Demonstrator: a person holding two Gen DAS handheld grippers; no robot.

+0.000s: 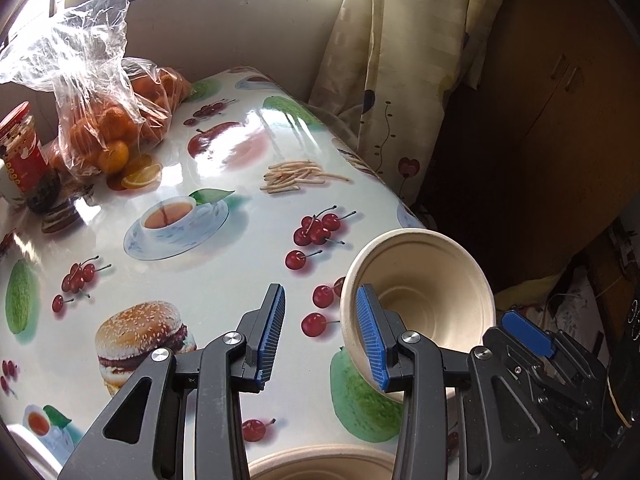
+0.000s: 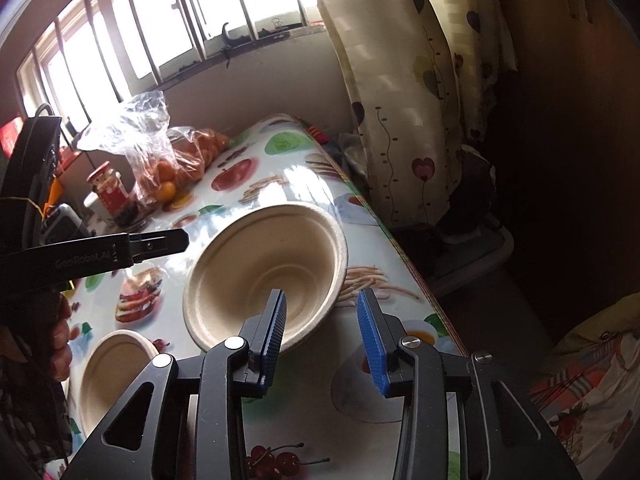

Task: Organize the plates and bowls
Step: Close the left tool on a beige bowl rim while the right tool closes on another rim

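A beige paper bowl point(image 2: 256, 256) stands tipped, its opening toward the cameras, near the right edge of the fruit-print table point(image 1: 224, 264). My right gripper point(image 2: 326, 332) straddles the bowl's near wall. Its left finger is inside the bowl and its right finger outside, with a gap left at the right pad, so it is open. In the left wrist view the same bowl point(image 1: 424, 280) rises behind the right finger of my left gripper point(image 1: 324, 334). That gripper is open over bare tablecloth. A second bowl point(image 2: 116, 376) sits flat on the table, nearer the person.
A plastic bag of oranges point(image 1: 108, 120) and a red-labelled jar point(image 1: 22, 148) stand at the table's far left. A patterned curtain point(image 1: 400, 60) hangs past the right edge. A hand point(image 2: 60, 340) holds the left gripper's handle.
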